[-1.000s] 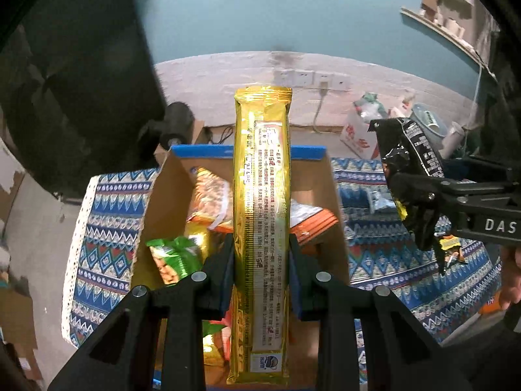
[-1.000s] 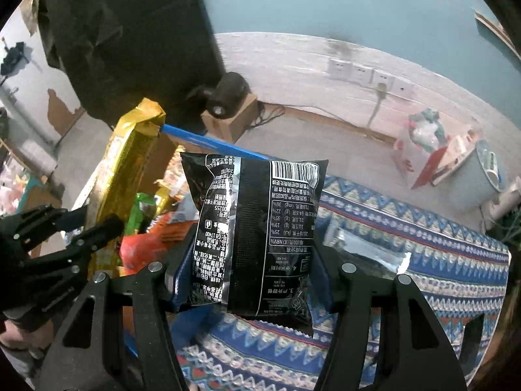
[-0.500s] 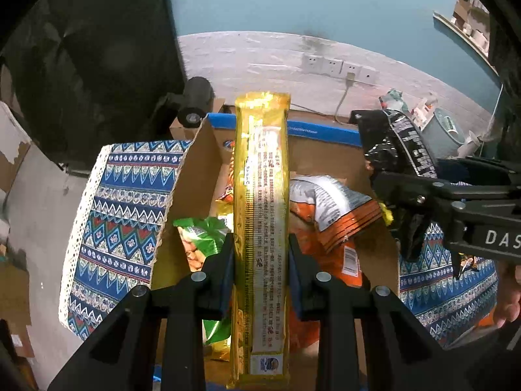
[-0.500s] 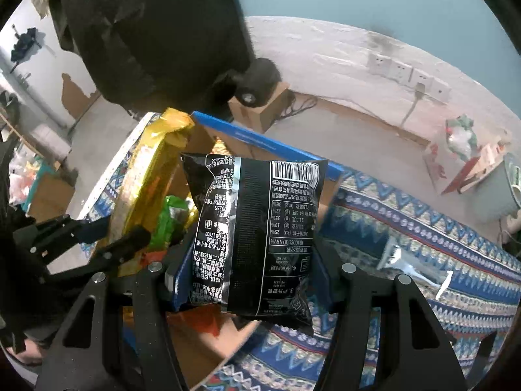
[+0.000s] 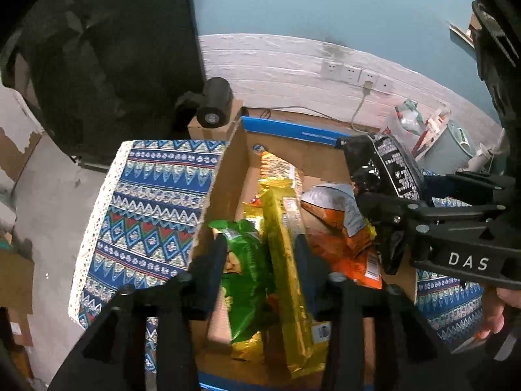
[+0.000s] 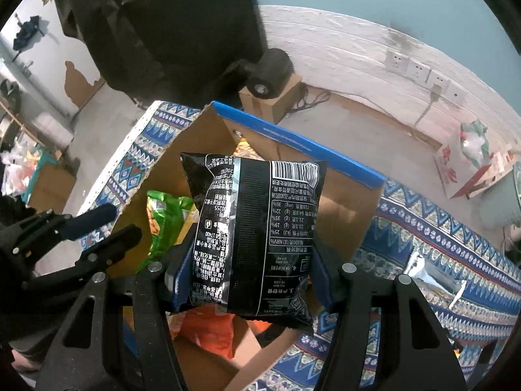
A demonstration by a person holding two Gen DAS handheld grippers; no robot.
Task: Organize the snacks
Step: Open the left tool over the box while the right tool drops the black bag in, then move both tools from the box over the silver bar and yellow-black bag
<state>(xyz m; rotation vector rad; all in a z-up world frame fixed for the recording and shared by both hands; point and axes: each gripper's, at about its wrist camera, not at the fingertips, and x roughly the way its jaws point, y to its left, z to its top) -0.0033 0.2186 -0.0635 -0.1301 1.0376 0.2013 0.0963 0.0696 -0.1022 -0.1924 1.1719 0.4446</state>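
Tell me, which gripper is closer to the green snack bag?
Left. The left gripper straddles the green snack bag in the box; the right gripper hangs beside it, gripping a black packet.

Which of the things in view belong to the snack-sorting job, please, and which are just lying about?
Part of the job:
- cardboard box
- long gold packet, between the opening left tongs
- black packet, held in the right tongs
- green packet and orange packet in the box

Just lying about:
- patterned cloth
- wall sockets
- grey bin
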